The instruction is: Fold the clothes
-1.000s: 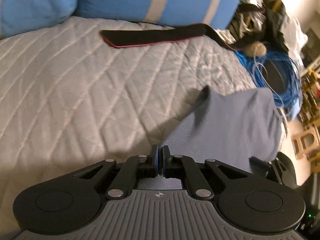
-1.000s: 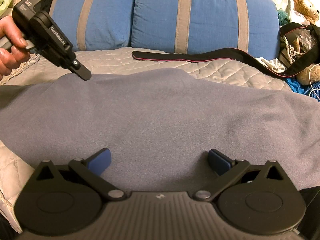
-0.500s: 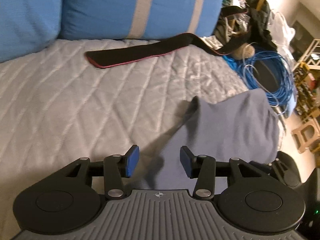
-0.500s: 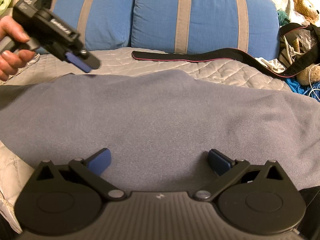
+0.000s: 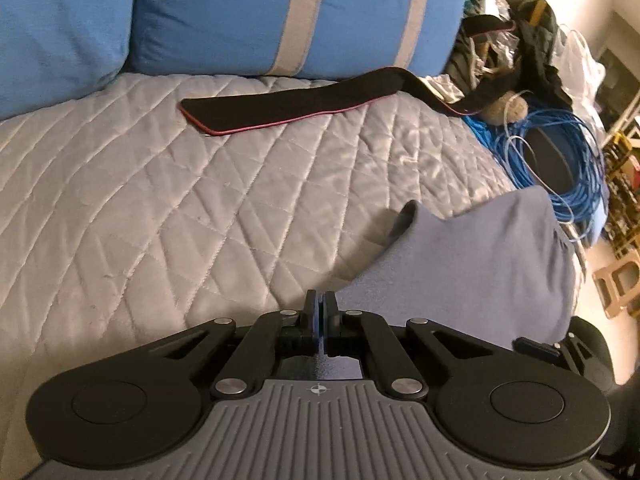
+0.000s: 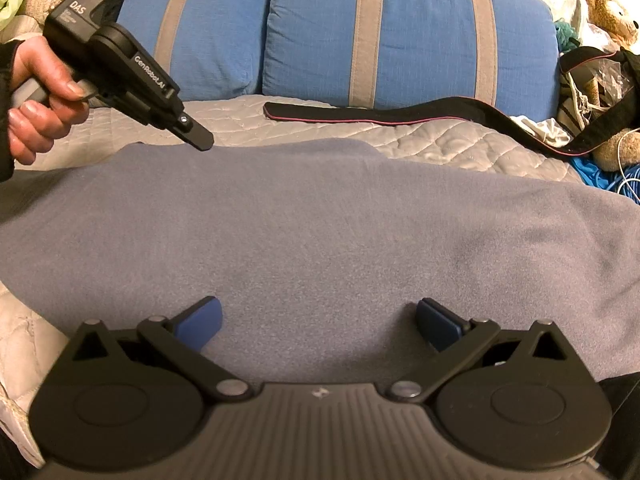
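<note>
Facing the bed: one grey-blue fleece garment (image 6: pixel 320 232) lies spread flat on the grey quilted bed cover (image 5: pixel 160 200), long axis running left to right across your reach. Your right gripper (image 6: pixel 318 320) hovers over its near middle, jaws wide apart, blue pads (image 6: pixel 434 322) clear of the cloth, nothing between them. Your left gripper (image 5: pixel 319 312) sits at the garment's far left edge; jaws fully closed. From the left wrist view the fabric edge runs right up to the tips, but you cannot tell whether cloth is pinched or the pads meet just beside it.

The relation that matters: that far edge, with its upturned corner (image 5: pixel 404 216), lies directly ahead and right of the left jaws. Left hand (image 6: pixel 44 96) is the nearer one; the right is well apart from it, mid-garment.

Judgement: the fold likely starts from this left edge. Check the grip before lifting.

Count: one garment, two grippers, two blue cushions with grey stripes (image 6: pixel 408 36), one black strap with red piping (image 5: pixel 296 104) lying apart near the cushions, one coil of blue cable (image 5: pixel 568 160) off the bed's right side.
</note>
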The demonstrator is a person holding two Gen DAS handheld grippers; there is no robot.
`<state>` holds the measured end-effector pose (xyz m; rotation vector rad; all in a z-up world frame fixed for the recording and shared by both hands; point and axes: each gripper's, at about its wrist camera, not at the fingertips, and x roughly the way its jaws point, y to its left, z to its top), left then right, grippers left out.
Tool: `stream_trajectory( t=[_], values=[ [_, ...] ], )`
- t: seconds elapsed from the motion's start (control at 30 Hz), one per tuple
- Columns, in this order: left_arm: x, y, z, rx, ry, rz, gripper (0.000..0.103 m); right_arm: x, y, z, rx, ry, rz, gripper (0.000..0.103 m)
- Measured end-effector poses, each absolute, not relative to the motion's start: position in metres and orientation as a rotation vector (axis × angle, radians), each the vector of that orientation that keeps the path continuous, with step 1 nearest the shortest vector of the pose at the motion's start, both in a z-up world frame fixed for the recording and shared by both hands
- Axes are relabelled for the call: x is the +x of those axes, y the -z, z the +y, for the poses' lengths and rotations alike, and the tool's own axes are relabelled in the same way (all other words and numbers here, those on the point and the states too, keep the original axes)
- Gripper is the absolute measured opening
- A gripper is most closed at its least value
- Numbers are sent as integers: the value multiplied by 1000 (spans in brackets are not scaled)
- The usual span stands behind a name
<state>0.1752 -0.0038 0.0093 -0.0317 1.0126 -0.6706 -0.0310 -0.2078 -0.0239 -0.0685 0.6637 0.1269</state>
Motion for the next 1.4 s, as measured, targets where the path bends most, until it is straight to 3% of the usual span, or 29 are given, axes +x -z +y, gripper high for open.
stream_trajectory(
  t=[0.27,0.3,0.43,0.53,0.87,1.4],
  values=[
    [176,-22,4,-17,573,987,5,-31,23,-208,-68,-132,664,102],
    [174,-26,10,-32,572,984,9,-31,23,-208,-67,-133,664,102],
    [159,-47,36,-14,519,948,46,-30,22,-208,-65,-134,666,102],
    [144,-60,57,30,459,929,53,-30,22,-208,-65,-133,668,102],
    [85,-76,152,72,245,908,57,-29,20,-206,-61,-118,680,102],
    [15,-77,351,-358,-29,982,58,-29,19,-202,-71,-90,680,102]
  ],
)
